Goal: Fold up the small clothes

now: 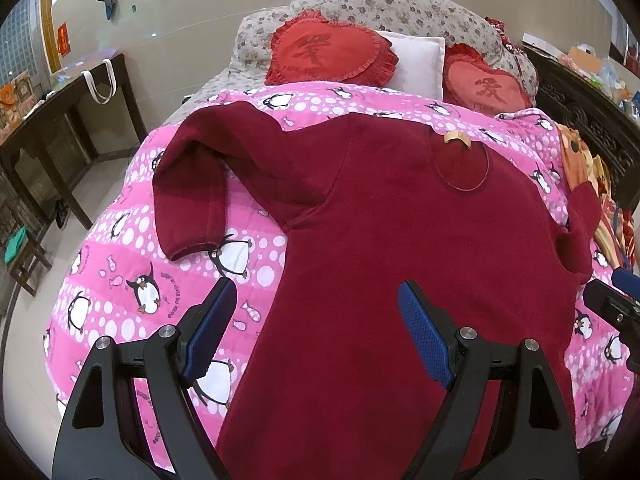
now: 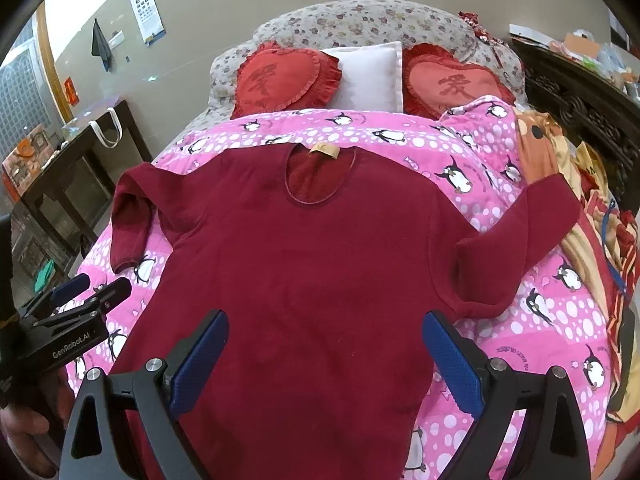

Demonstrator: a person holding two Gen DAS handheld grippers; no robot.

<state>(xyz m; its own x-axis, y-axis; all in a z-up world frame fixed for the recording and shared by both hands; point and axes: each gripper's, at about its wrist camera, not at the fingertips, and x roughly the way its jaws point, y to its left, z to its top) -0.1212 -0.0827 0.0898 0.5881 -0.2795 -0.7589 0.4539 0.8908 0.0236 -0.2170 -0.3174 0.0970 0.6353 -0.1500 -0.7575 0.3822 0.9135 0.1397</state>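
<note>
2 near wrist views over bed (image 1: pixel 280 100)

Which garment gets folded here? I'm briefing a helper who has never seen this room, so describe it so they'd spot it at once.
On the bed, look at the pink penguin quilt below the two red heart cushions. Spread flat on it lies the dark red long-sleeved top. It is the only plain, unpatterned cloth there, with a tan label at its round neck.

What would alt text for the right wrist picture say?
A dark red long-sleeved top lies spread flat, neck away, on a pink penguin-print quilt over a bed. The right gripper hovers open above its lower part, with the left gripper at the left edge.
</note>
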